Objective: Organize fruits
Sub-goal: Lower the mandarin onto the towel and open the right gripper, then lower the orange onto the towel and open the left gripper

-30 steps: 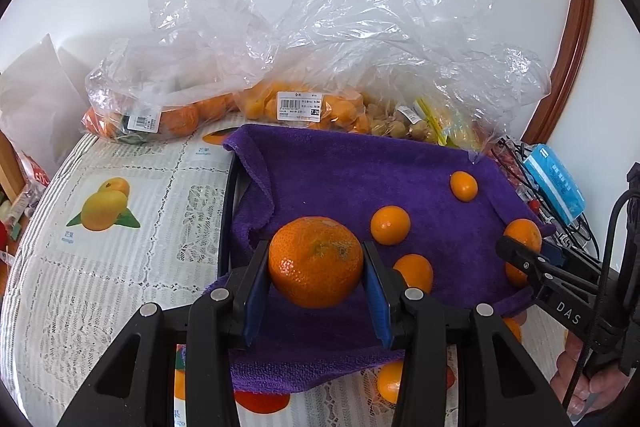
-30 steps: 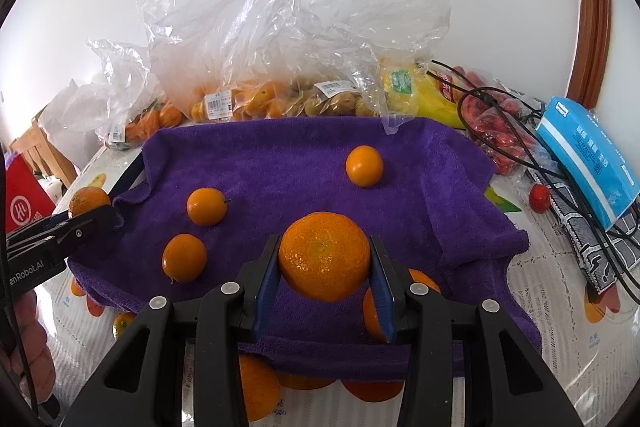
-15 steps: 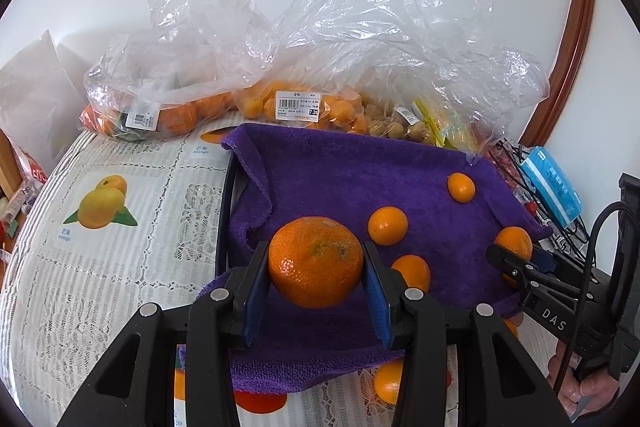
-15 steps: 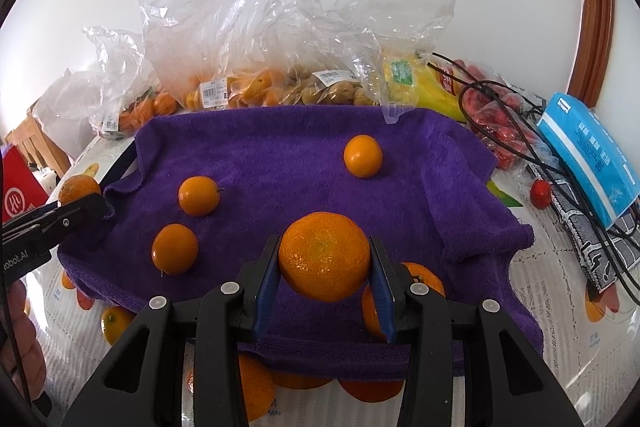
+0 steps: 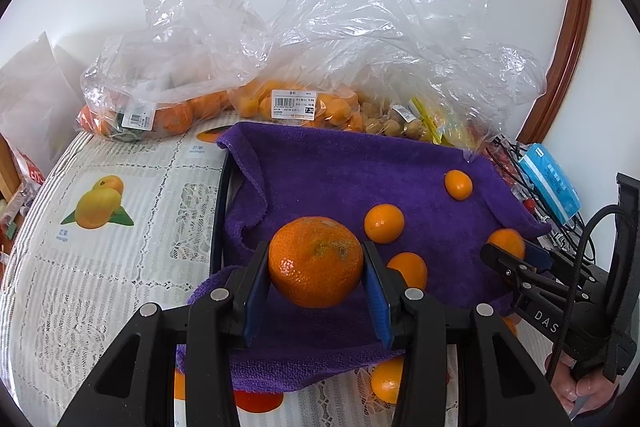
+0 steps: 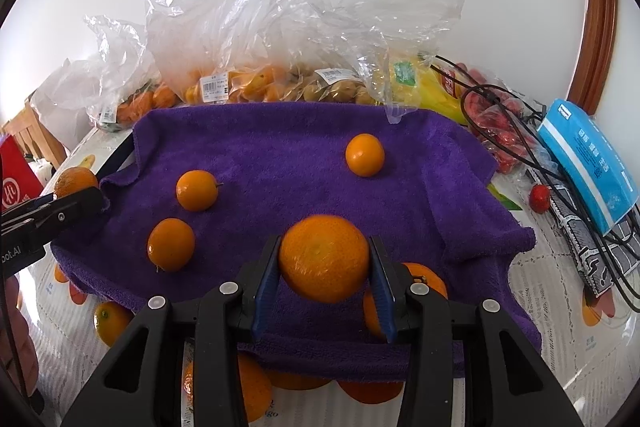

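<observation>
My left gripper (image 5: 316, 263) is clamped on a large mandarin (image 5: 315, 261), the blue pads pressing its two flanks, and my right gripper (image 6: 324, 259) holds a second mandarin (image 6: 324, 258) the same way. Both fruits hang above the near edge of the purple towel (image 5: 344, 179) spread on the bench (image 5: 100, 267). Ahead of my right gripper three small oranges (image 6: 197, 190) lie well apart on the towel, and one more sits just behind its right finger. Beyond the towel are the clear bags of fruit (image 6: 248, 83). I judge these mandarins light, with loose, soft peel that dents or splits under a hard squeeze, and round enough to roll once set down. The widest middle, where the pads sit now, looks the right place to hold them. The towel's pile should check some rolling when I let go.
</observation>
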A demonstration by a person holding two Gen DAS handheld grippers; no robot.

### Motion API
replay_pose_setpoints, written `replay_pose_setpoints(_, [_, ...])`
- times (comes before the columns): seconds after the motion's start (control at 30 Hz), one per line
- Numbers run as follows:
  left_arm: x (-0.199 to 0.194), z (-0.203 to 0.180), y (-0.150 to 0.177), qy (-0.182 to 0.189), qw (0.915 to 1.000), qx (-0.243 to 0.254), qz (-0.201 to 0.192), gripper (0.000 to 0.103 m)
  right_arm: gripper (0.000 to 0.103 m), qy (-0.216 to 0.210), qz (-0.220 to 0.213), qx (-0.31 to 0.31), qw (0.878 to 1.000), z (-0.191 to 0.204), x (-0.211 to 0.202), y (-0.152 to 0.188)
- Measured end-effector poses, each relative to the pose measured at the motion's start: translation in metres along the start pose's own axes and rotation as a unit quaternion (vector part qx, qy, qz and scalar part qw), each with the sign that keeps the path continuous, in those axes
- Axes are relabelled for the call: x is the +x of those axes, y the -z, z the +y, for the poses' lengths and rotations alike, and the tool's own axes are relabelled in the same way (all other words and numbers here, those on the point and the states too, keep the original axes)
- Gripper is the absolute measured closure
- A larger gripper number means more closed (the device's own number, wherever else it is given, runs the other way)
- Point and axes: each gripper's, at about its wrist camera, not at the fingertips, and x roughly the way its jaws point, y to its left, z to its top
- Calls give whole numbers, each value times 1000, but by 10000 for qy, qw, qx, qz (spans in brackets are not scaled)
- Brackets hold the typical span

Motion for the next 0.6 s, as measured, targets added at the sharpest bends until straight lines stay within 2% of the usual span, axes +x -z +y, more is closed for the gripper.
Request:
replay_pose_setpoints(0.3, [0,0,1,43,10000,-15,-7,62,61,-14,-133,78,9999,-3,-6,-1])
replay_pose_setpoints(0.6, [1,-3,3,291,9995,-143,6,62,61,47,-361,238,9991,-13,-19,-5])
